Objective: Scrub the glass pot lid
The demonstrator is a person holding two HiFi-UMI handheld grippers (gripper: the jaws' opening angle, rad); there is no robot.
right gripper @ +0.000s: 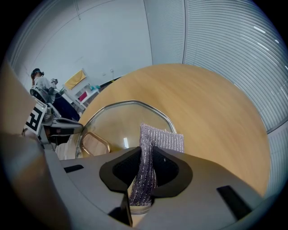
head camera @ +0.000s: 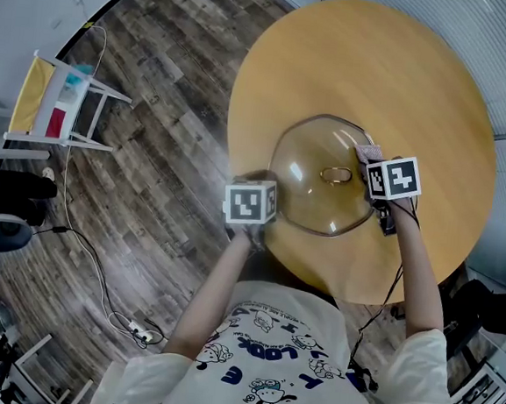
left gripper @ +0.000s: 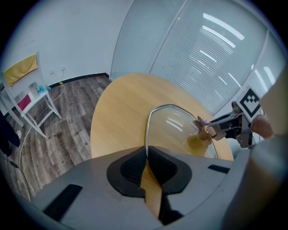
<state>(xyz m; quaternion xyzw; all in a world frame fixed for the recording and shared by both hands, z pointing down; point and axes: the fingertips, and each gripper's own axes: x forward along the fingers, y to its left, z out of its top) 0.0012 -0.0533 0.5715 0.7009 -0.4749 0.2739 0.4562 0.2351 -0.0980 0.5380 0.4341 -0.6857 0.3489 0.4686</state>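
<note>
A glass pot lid (head camera: pixel 321 176) with a metal rim and a copper loop handle (head camera: pixel 335 174) lies on the round wooden table (head camera: pixel 421 88). My left gripper (head camera: pixel 255 225) is shut on the lid's rim (left gripper: pixel 146 134) at its near-left edge. My right gripper (head camera: pixel 369 158) is shut on a silvery mesh scrub pad (right gripper: pixel 150 143), pressed against the glass at the lid's right side, by the handle (right gripper: pixel 95 143). The left gripper view shows the right gripper (left gripper: pixel 211 130) beyond the lid (left gripper: pixel 175 126).
The table's near-left edge (head camera: pixel 239 165) lies just under the left gripper. A white rack with a yellow cloth (head camera: pixel 55 100) stands on the wooden floor to the left, with cables (head camera: pixel 97 271) and dark gear (head camera: pixel 6 210) beside it.
</note>
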